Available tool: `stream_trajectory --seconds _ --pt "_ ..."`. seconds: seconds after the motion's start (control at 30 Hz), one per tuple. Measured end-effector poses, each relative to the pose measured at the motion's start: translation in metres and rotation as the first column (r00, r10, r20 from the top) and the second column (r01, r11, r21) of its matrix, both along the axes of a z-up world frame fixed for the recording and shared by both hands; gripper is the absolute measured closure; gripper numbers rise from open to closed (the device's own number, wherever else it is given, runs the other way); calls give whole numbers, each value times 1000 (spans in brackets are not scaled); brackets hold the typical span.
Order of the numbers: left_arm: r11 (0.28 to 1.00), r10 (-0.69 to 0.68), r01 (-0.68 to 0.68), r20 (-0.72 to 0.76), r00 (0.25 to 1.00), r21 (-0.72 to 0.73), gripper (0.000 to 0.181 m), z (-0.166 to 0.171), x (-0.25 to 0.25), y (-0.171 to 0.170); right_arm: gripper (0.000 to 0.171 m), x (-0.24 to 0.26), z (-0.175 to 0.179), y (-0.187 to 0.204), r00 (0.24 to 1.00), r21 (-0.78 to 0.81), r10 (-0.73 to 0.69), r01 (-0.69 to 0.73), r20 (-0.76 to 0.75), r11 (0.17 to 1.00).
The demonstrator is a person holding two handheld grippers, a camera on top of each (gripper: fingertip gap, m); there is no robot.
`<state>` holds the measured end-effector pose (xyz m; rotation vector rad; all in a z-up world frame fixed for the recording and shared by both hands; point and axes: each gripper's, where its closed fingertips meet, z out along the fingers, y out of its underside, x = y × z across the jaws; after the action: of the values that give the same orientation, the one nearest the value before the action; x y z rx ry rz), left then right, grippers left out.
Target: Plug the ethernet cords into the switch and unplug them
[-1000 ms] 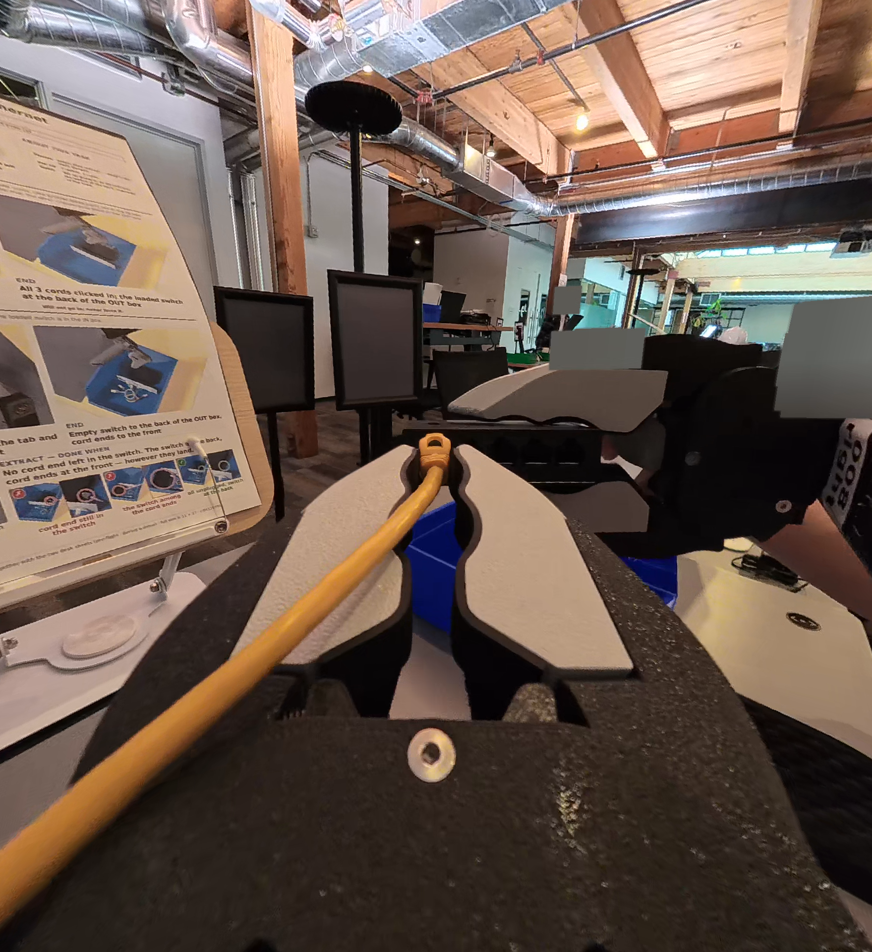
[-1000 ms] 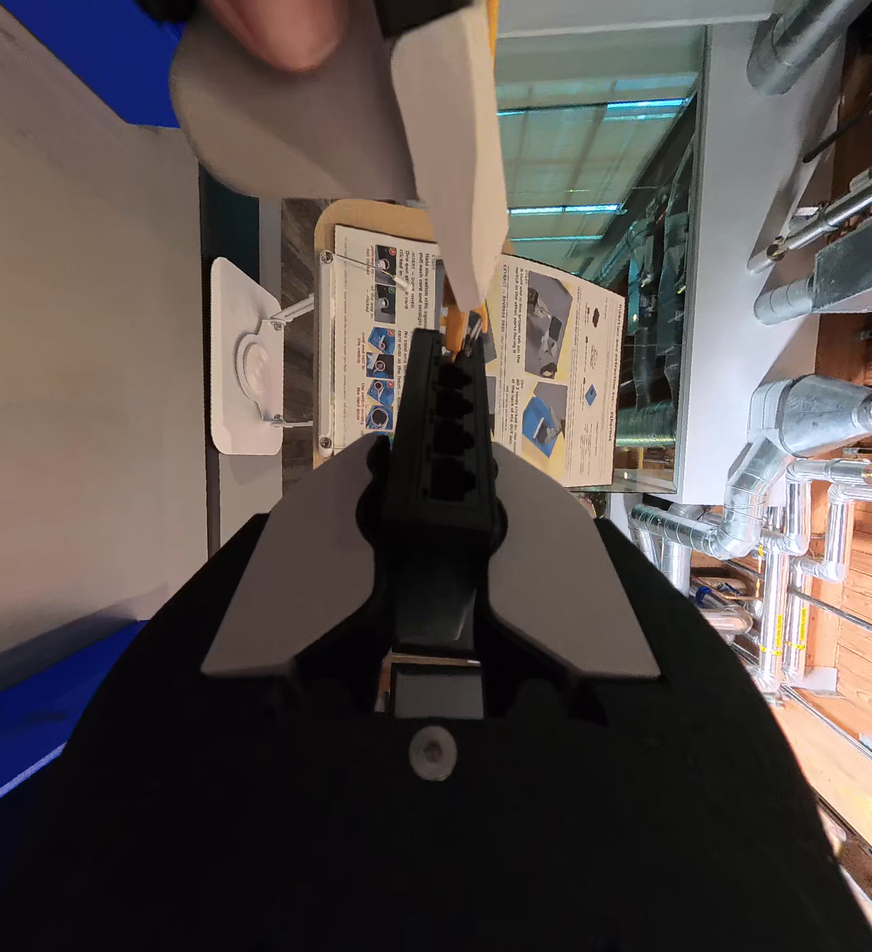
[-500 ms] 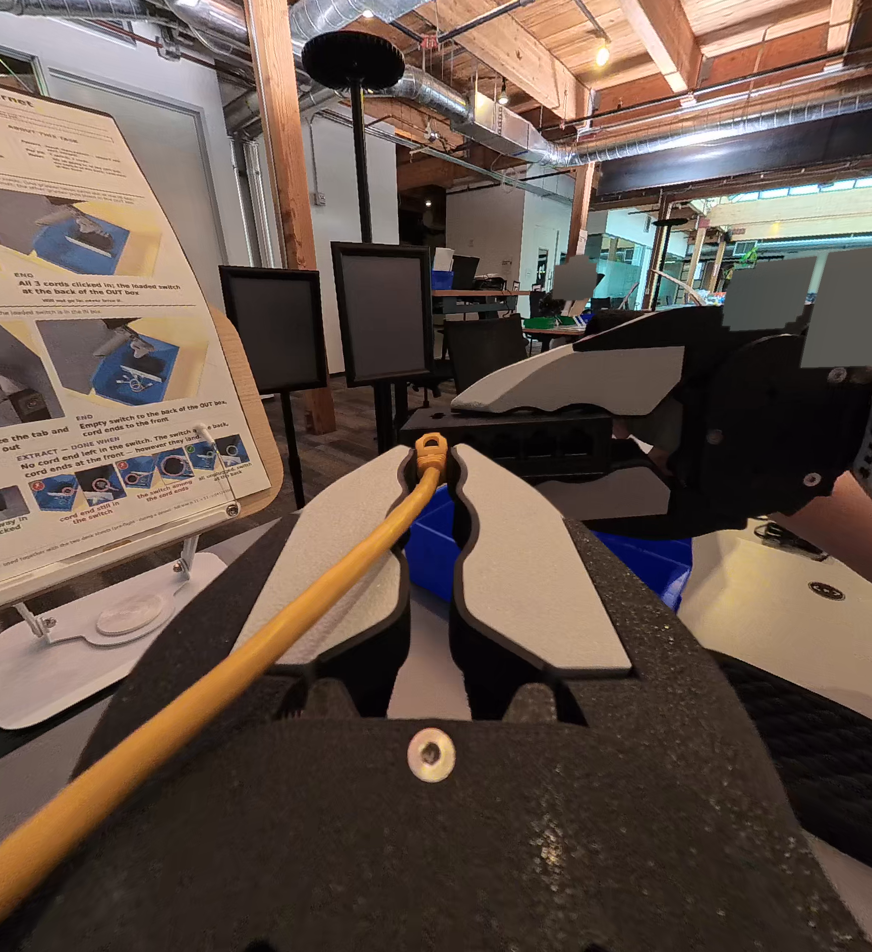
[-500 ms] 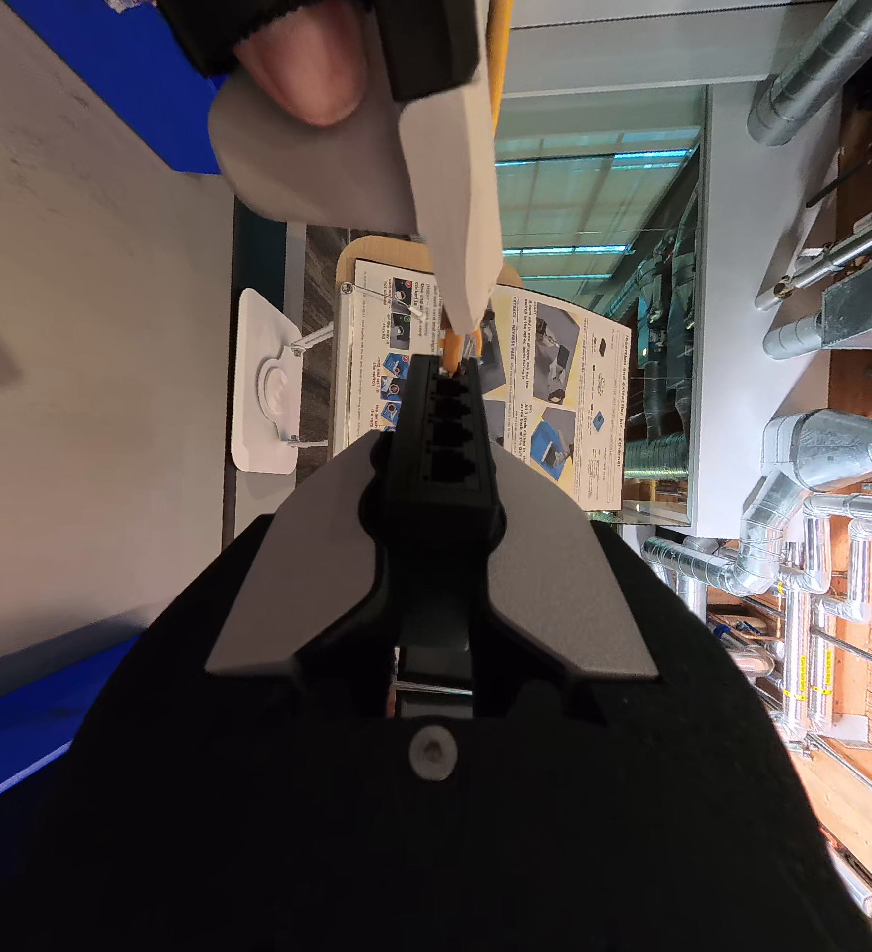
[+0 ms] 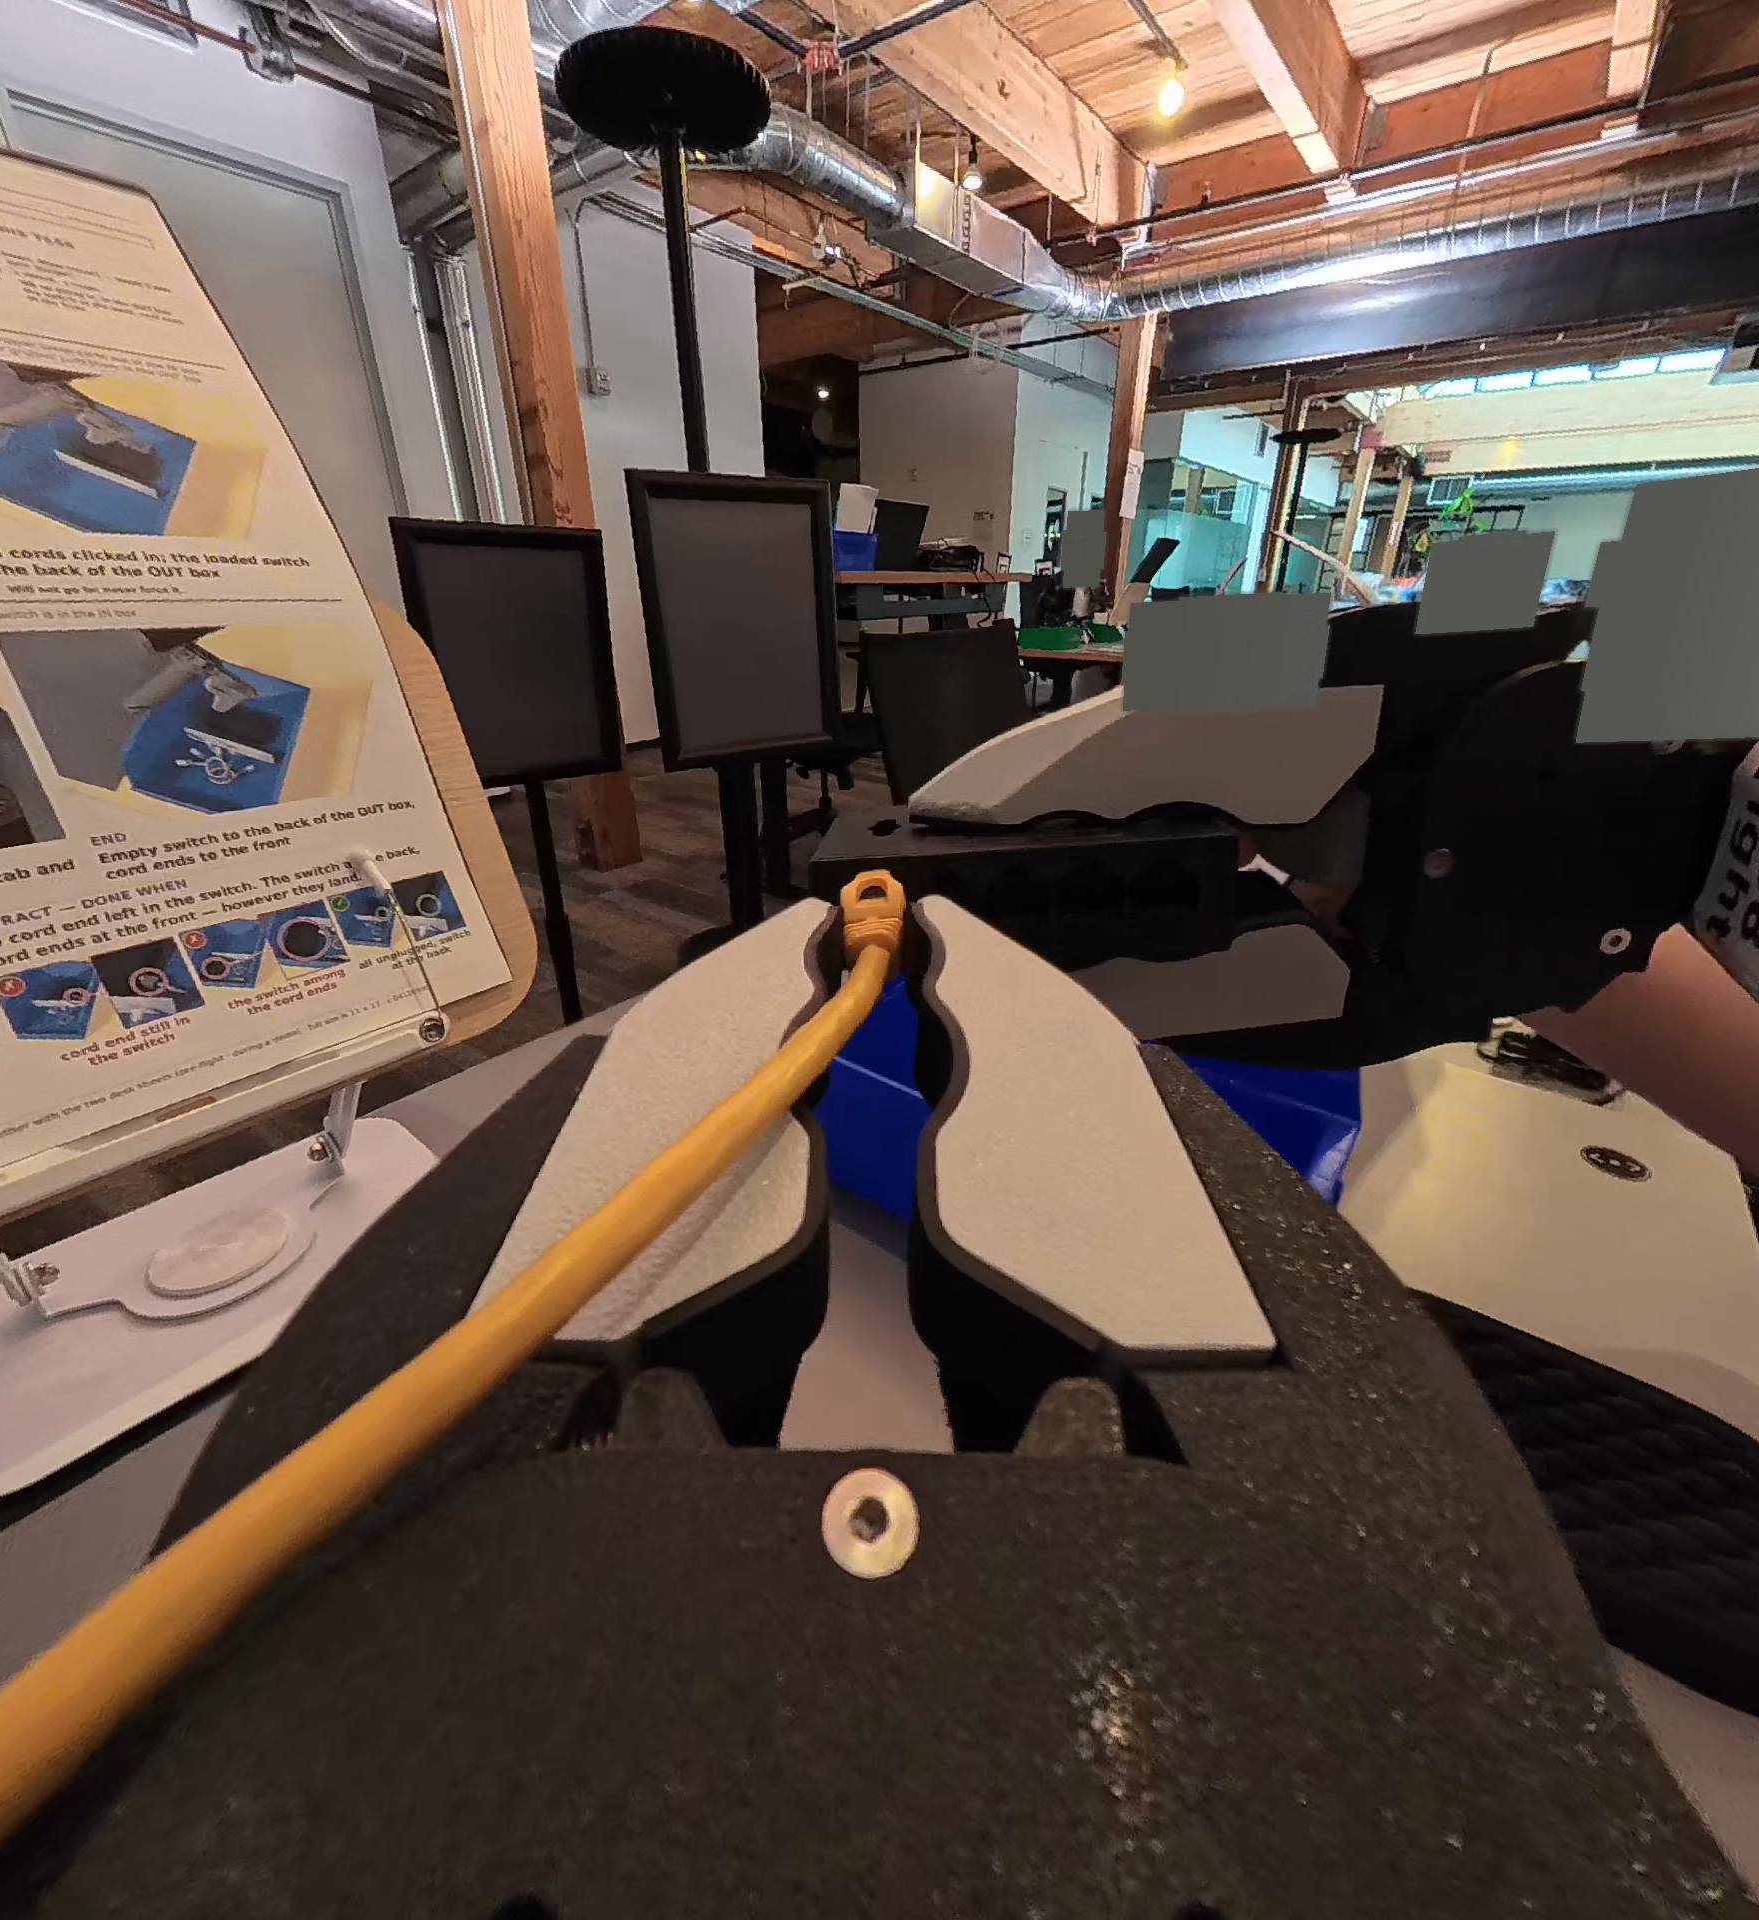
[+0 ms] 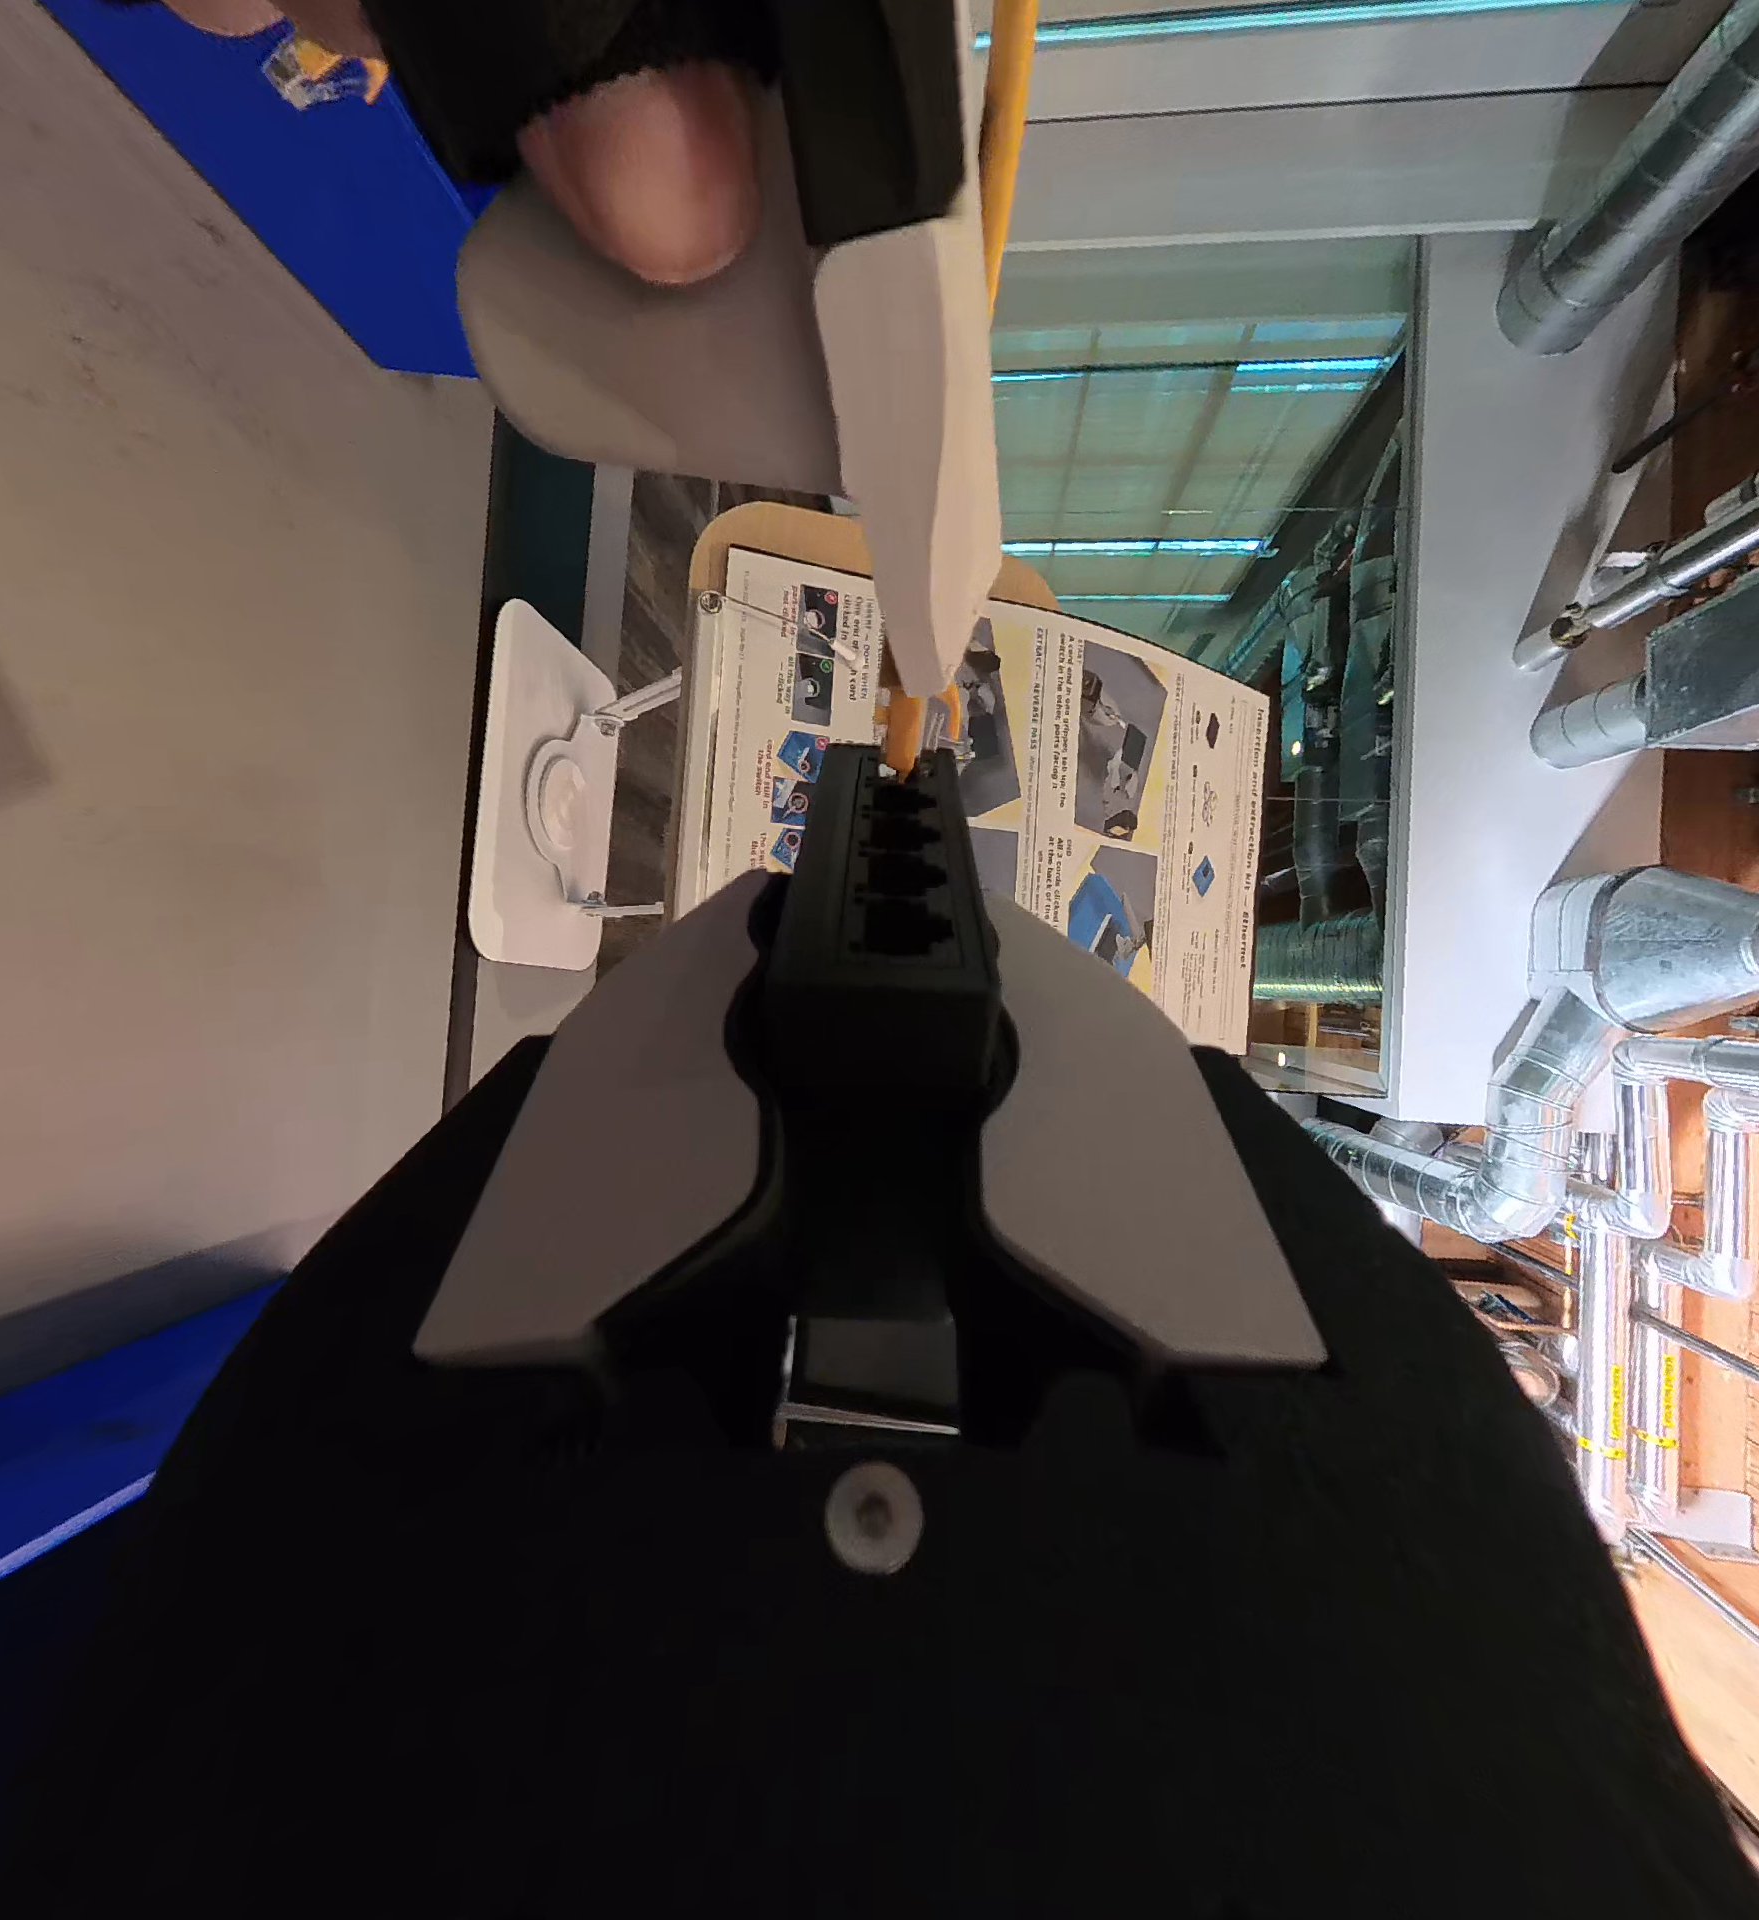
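Note:
My left gripper (image 5: 873, 927) is shut on the orange-yellow ethernet cord (image 5: 646, 1195) just behind its plug (image 5: 870, 896). The plug tip meets the left end of the black switch (image 5: 1020, 883). My right gripper (image 6: 875, 896) is turned on its side and shut on the switch (image 6: 885, 966), whose row of ports faces the camera. In the right wrist view the left gripper's fingers (image 6: 906, 416) come in from above, and the plug (image 6: 914, 727) sits at the farthest port. I cannot tell whether it is seated.
A blue bin (image 5: 875, 1122) lies on the pale table (image 5: 1529, 1226) below the grippers, with a loose clear plug (image 6: 319, 73) in it. An instruction board (image 5: 158, 727) on a white stand is at the left. A person's fingertip (image 6: 646, 187) rests on the left gripper. Less than 4 cm separates the two grippers' tips.
The two grippers have come closer together. The plug has moved up to the switch's end port, and the switch now fills more of both views.

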<state>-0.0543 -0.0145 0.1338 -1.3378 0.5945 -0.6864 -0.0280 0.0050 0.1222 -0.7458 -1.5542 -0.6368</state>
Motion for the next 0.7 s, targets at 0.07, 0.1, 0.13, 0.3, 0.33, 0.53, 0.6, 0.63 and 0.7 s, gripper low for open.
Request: stream_trajectory --seconds 0.07,0.1,0.13,0.3,0.33,0.53,0.6,0.63,0.7 --pt "1000 5 -5 3 1000 16 170 4 -2 -2 142 -1 4 0 999 20 20 -20 -34 1000" --pt "1000 8 -8 -2 1000 20 170 5 -2 -3 142 -1 4 1 999 18 19 -18 -45 1000" --pt "1000 8 -8 -8 1000 26 170 6 -3 -4 141 -1 5 0 998 27 30 -28 -55 999" --pt "999 6 -5 -29 1000 46 170 8 -3 -8 141 0 11 -5 993 47 62 -58 -98 997" --pt "999 6 -5 -31 1000 47 170 8 -2 -8 138 0 12 -4 993 44 57 -53 -106 998" --pt "998 15 -13 -32 999 62 170 10 -2 -9 136 3 13 0 993 21 20 -18 -112 1000" --pt "997 28 -25 -35 999 73 170 10 -3 -9 141 3 9 1 995 -1 3 -3 -95 1000" --pt "996 36 -33 -36 999 77 170 10 -4 -9 142 3 9 2 996 -5 -11 11 -89 1000" --pt "996 39 -37 -26 999 82 170 11 -3 -9 142 3 10 -1 997 10 -8 9 -83 1000"
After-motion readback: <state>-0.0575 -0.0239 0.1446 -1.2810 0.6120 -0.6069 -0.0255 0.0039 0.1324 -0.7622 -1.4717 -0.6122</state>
